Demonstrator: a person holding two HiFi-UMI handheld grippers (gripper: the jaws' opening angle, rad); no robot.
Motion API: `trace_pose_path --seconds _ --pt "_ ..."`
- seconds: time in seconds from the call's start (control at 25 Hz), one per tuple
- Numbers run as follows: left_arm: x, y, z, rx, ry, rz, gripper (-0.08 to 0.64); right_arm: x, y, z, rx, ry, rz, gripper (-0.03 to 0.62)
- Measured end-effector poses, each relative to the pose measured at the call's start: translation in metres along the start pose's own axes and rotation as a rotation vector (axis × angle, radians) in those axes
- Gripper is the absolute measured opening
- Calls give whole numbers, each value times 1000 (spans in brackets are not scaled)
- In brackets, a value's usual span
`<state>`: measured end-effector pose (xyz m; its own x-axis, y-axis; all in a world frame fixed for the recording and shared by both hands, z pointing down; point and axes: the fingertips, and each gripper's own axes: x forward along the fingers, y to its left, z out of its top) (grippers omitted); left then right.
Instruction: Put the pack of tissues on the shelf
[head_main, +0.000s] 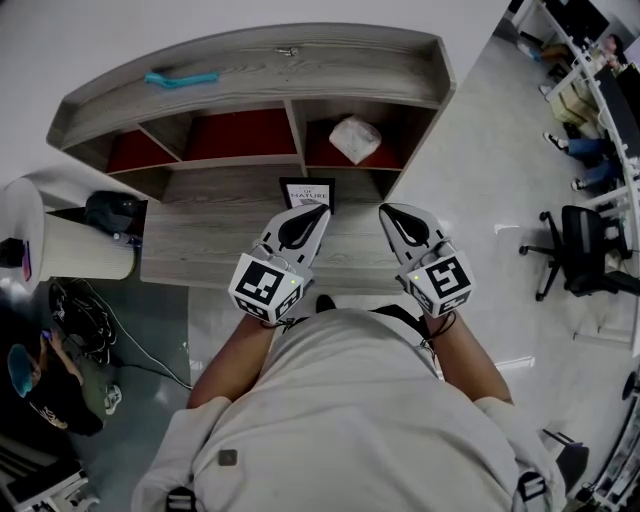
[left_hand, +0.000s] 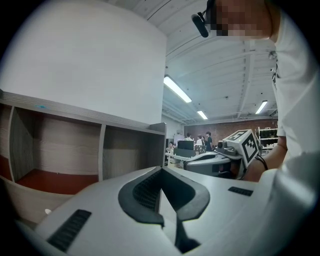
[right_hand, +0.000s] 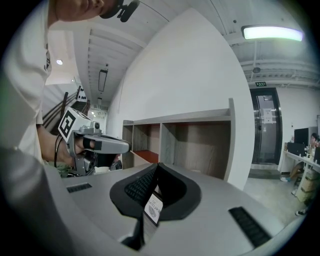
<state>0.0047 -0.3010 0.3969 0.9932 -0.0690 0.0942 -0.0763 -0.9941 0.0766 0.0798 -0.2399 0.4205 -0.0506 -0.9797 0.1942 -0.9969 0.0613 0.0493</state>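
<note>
Plain white wall behind a grey-wood shelf unit w/ open compartments, their bottoms red. The floor is pale grey & glossy. At right stands a black office chair on wheels, and further back some desks. Loose cables lie on the floor at left. The ceiling is white w/ long tube lights, lit. The far wall looks brick-red. The right gripper view shows a glass door w/ a green sign above it.
</note>
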Motion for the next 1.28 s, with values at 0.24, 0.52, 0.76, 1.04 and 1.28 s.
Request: trace_pose_path --seconds 0.24,0.52,0.76,1.04,1.28 --pt "27 -27 7 1 -5 51 15 -21 -30 1 -9 -20 60 20" --pt "63 -81 1 -21 -7 112 15 -64 -59 -12 -17 -29 155 20" --pt "77 -128 -7 -59 -20 179 15 -111 -77 -32 -25 -20 231 20" --pt "67 -166 -12 -63 -23 255 15 -145 -75 -47 -33 -10 310 20" --pt "41 -188 -21 -60 14 296 15 -166 -52 -52 -20 -16 359 20"
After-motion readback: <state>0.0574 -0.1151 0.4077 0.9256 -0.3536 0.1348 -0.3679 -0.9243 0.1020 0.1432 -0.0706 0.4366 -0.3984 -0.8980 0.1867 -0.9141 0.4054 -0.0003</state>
